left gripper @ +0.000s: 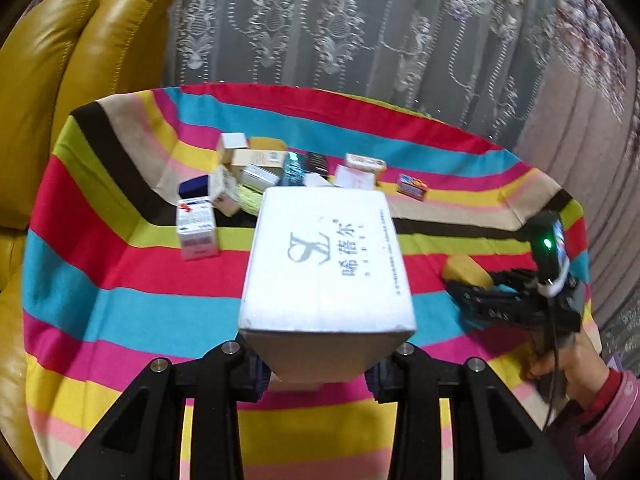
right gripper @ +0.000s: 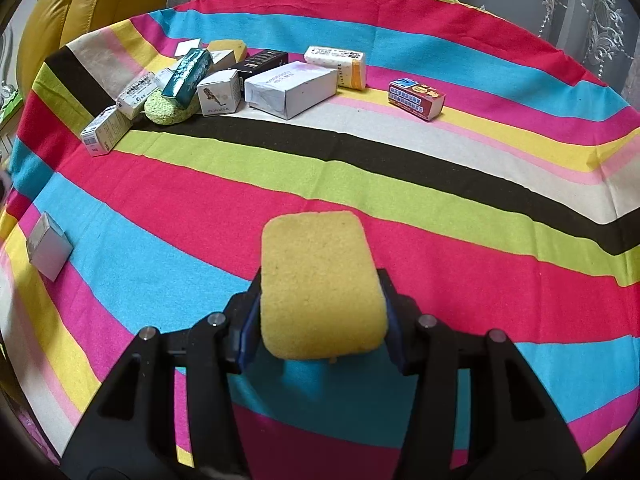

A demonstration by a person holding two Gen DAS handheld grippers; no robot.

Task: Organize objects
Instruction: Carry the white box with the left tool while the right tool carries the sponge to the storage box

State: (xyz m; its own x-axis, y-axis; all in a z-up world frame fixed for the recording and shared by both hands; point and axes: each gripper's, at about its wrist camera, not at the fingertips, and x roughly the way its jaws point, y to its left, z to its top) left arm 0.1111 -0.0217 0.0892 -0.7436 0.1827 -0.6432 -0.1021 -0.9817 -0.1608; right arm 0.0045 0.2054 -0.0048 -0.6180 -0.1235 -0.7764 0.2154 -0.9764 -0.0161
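My left gripper [left gripper: 316, 364] is shut on a white box [left gripper: 324, 256] with a grey logo and print on top, held above the striped cloth. My right gripper [right gripper: 320, 320] is shut on a yellow sponge [right gripper: 320, 284], its blue pads pressing both sides. In the left wrist view that right gripper [left gripper: 468, 280] shows at the right with the sponge [left gripper: 466, 270], held by a hand [left gripper: 560, 364] in a pink sleeve. Several small boxes [right gripper: 224, 80] and a green sponge [right gripper: 164, 110] lie heaped at the far left of the table.
The round table wears a striped cloth [right gripper: 360, 168]. A red and blue box [right gripper: 416, 98] lies apart at the far right, and a blue and white box [left gripper: 196, 228] stands near the heap. A small grey-white box [right gripper: 48, 246] shows at the left edge. A yellow sofa [left gripper: 60, 80] and lace curtains [left gripper: 360, 28] stand behind.
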